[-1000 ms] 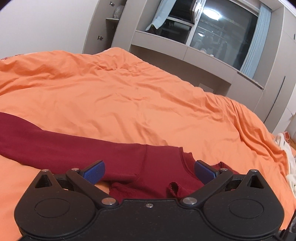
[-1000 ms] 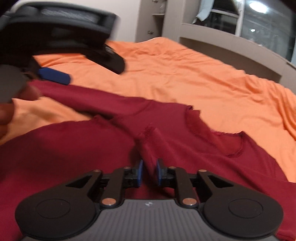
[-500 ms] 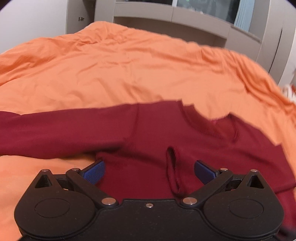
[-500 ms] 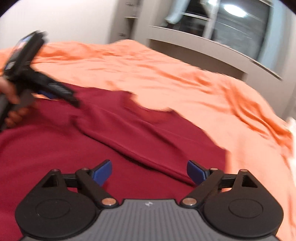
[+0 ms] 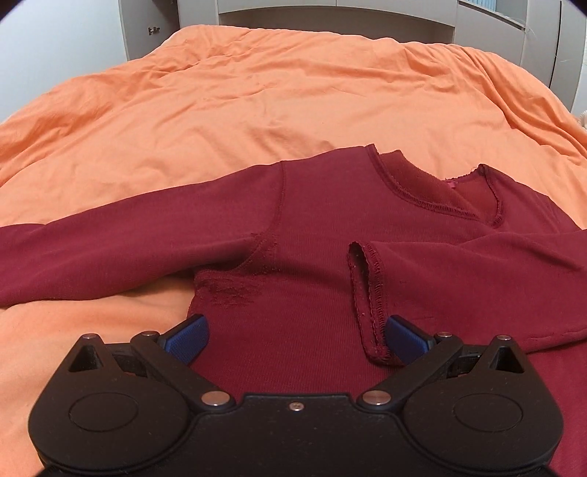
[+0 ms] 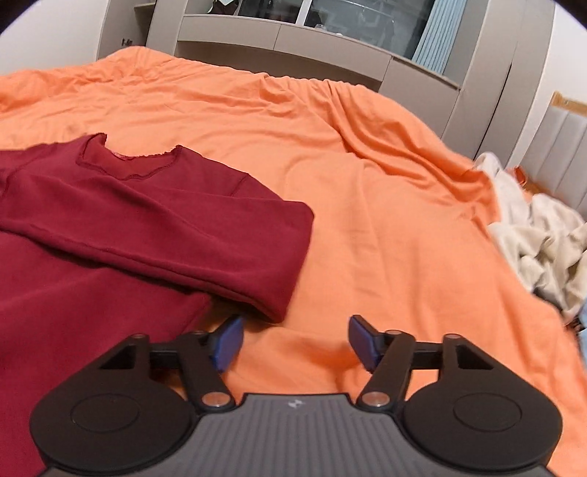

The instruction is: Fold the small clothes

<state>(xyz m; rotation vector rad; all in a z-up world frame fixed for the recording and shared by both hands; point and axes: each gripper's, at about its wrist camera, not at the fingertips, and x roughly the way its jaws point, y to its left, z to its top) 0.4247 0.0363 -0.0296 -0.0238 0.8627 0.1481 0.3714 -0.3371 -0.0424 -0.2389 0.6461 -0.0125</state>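
A dark red long-sleeved top (image 5: 315,227) lies flat on the orange bedcover (image 5: 256,95). One sleeve is folded across the chest, its cuff (image 5: 368,304) close to my left gripper (image 5: 295,335), which hovers open over the top's body. The other sleeve (image 5: 91,253) stretches out to the left. In the right wrist view the folded sleeve's bend (image 6: 279,249) lies just beyond my right gripper (image 6: 295,343). That gripper's jaws are closing, with only bare bedcover (image 6: 367,183) between them.
A heap of white and cream clothes (image 6: 532,235) lies at the bed's right edge. Grey cabinets and a dark window (image 6: 330,22) stand behind the bed. A wide stretch of orange cover lies beyond the top.
My right gripper let go of the sleeve cuff, opened and swung right, off the top onto the bedcover. My left gripper sank and tilted down over the top's chest, still open.
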